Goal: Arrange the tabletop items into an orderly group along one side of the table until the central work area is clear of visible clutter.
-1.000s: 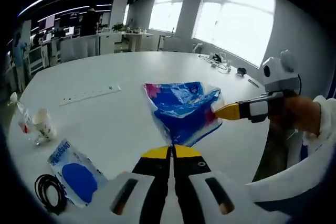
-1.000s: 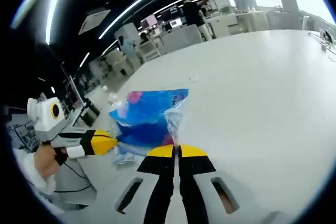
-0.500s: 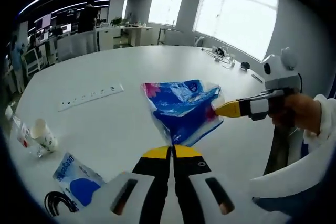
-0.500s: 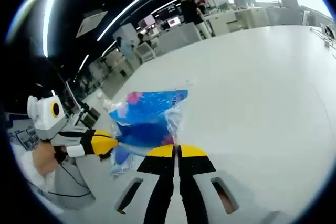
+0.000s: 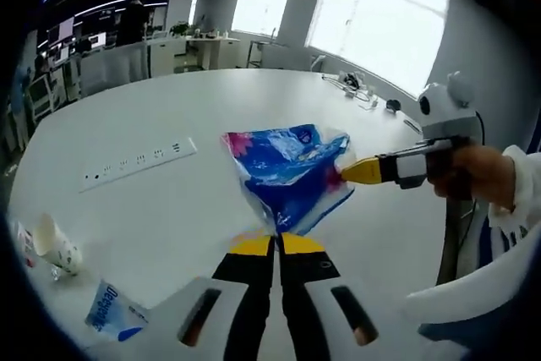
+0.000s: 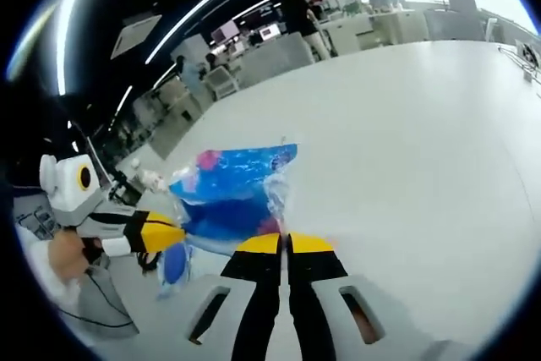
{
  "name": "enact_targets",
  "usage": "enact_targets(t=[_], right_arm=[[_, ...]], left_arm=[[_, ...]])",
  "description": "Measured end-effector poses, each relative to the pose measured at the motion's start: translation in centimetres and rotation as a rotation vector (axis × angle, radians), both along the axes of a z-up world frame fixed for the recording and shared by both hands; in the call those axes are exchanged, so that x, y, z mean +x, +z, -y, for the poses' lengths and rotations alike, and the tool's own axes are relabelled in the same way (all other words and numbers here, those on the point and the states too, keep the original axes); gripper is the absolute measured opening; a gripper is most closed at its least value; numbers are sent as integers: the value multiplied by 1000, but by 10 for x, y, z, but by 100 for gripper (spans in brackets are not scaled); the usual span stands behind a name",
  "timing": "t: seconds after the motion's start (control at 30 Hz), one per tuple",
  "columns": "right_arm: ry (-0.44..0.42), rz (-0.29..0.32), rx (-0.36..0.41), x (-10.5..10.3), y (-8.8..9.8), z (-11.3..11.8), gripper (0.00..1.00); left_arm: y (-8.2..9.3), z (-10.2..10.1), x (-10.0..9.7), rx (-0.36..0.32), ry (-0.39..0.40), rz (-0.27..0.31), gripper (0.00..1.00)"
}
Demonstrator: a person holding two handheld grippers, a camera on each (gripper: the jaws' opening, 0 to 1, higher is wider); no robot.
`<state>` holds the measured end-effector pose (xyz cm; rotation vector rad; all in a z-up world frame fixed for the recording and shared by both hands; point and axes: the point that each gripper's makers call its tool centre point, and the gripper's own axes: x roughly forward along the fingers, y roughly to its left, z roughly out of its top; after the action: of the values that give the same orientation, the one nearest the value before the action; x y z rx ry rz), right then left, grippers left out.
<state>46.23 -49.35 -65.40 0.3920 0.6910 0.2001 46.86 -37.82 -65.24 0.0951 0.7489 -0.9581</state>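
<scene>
Through the left gripper view I see my left gripper (image 5: 275, 240) with its yellow-tipped jaws pressed together on the lower corner of a blue plastic bag (image 5: 287, 177), which hangs lifted above the white table (image 5: 169, 200). The right gripper (image 5: 348, 172) comes in from the right and pinches the bag's far edge, its jaws closed on the film; the hand (image 5: 473, 177) that carries it shows behind, with a white sleeve cut off by the view's edge.

In the right gripper view the same hold reads from the other side: my right gripper (image 6: 286, 241) is clamped on the bag (image 6: 232, 192), and the left gripper (image 6: 173, 235) bites its opposite end. The bag's print is crumpled and I cannot read it.

On the table in the left gripper view, a white power strip (image 5: 139, 163) lies well apart from the bag. A paper cup (image 5: 57, 247) lies tipped near the left rim, beside something too small to tell. A blue-and-white pouch (image 5: 114, 318) is partly hidden low down by my gripper's body. Far off near the window lies what may be a tangle of cables (image 5: 355, 88), though it is blurred.
</scene>
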Motion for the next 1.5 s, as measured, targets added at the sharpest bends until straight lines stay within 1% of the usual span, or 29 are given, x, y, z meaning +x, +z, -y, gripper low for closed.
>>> enact_targets(t=[0.03,0.1,0.2,0.3,0.37,0.5,0.6,0.7,0.8,0.9,1.0,1.1,1.17,1.23,1.37,1.5], right_arm=[[0,-1,-2,5,-2,1,0],[-3,0,4,13,-7,3,0],[-16,-24,19,24,-24,5,0],[-24,-49,29,30,-38,7,0],[-28,-54,35,37,-47,9,0],[-37,-62,46,50,-61,11,0],[-50,-73,53,55,-70,13,0],[-34,-74,42,61,-80,13,0],[-26,-56,28,66,-83,15,0],[-29,-60,29,69,-88,15,0],[0,-79,-18,66,-99,15,0],[12,-68,-37,68,-99,16,0],[7,-65,-33,69,-98,17,0],[3,-66,-28,70,-99,17,0],[8,-85,-37,66,-104,17,0],[19,-74,-49,67,-103,16,0]], left_arm=[[-8,1,2,10,-5,-20,0],[-17,2,6,23,-5,-37,0],[-27,4,18,28,7,-59,0],[-38,5,29,35,21,-84,0],[-46,7,36,38,27,-103,0],[-61,9,50,51,42,-126,0],[-69,12,58,56,56,-145,0],[-78,14,64,75,58,-153,0],[-83,15,66,81,56,-158,0],[-89,16,66,94,59,-168,0],[-95,16,65,106,59,-180,0],[-98,16,62,112,60,-188,0],[-100,16,60,120,56,-188,0],[-102,16,61,130,54,-185,0],[-103,14,62,126,69,-196,0],[-107,14,61,132,72,-199,0]])
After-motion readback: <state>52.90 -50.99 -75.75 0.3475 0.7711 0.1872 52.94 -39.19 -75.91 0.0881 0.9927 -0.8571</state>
